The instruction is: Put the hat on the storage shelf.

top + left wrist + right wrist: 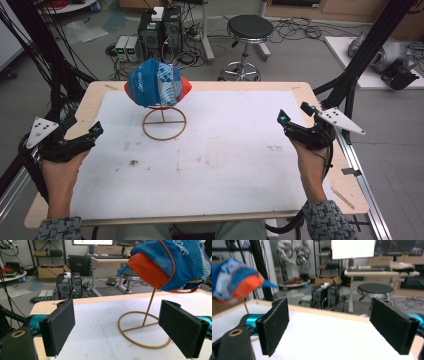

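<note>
A blue and orange cap [157,83] rests on top of a thin brass-coloured wire stand [164,123] at the back of the table, left of centre. The left gripper view has the cap [170,262] high at the right, its stand [145,326] between the jaws but farther off. My left gripper [82,131] is open at the table's left edge, well short of the stand. At the right edge my right gripper [296,113] is open too, with nothing between its jaws. Its view catches the cap [234,280] far to the left.
A white mat [210,155] covers most of the wooden table [65,125]. Behind the table stand a black stool [248,30], computer towers [160,27] and loose cables on the floor. Black frame posts [370,45] rise at both sides.
</note>
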`<state>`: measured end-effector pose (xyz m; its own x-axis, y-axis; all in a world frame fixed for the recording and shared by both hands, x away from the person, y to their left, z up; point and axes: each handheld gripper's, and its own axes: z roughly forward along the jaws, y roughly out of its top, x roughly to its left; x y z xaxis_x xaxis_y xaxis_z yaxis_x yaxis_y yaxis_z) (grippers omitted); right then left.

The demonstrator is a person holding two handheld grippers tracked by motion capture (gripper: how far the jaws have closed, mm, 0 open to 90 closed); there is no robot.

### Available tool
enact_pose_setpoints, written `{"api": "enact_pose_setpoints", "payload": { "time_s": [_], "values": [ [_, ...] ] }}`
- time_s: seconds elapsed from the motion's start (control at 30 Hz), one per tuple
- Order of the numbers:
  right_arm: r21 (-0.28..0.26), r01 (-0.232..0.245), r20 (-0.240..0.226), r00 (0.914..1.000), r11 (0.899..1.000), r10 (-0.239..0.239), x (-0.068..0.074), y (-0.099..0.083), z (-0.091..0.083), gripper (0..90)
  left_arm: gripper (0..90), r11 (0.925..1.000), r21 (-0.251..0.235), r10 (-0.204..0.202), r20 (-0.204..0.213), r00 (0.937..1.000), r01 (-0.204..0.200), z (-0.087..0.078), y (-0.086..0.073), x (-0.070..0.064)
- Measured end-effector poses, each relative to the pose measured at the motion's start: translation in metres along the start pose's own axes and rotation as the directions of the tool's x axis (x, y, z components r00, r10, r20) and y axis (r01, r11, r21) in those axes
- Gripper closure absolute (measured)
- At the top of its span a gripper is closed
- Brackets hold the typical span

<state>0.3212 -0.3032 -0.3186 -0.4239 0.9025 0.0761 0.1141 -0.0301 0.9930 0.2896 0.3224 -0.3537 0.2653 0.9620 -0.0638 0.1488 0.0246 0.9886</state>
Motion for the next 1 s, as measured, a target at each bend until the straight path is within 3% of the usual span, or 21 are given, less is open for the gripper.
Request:
{"api": "enact_pose_setpoints", "payload": {
  "time_s": [0.37, 0.7, 1.0],
  "values": [
    [0.000, -0.056, 0.025, 0.9981, 0.998, 0.056, -0.013, -0.050, -0.021, 14.1, 14.1, 0.9999, 0.011, 0.007, 0.003, 1.0000, -0.007, 0.004, -0.005, 0.000],
    [0.036, -0.051, 0.039, 0.9980, 0.998, 0.049, -0.022, -0.070, -0.024, 14.1, 14.1, 0.9993, 0.024, 0.029, 0.010, 0.9995, -0.030, 0.011, -0.008, -0.007],
    [0.036, -0.046, 0.036, 0.9983, 0.998, 0.045, -0.020, -0.071, -0.024, 14.1, 14.1, 0.9993, 0.021, 0.031, 0.013, 0.9994, -0.031, 0.011, -0.007, -0.008]
  ]
}}
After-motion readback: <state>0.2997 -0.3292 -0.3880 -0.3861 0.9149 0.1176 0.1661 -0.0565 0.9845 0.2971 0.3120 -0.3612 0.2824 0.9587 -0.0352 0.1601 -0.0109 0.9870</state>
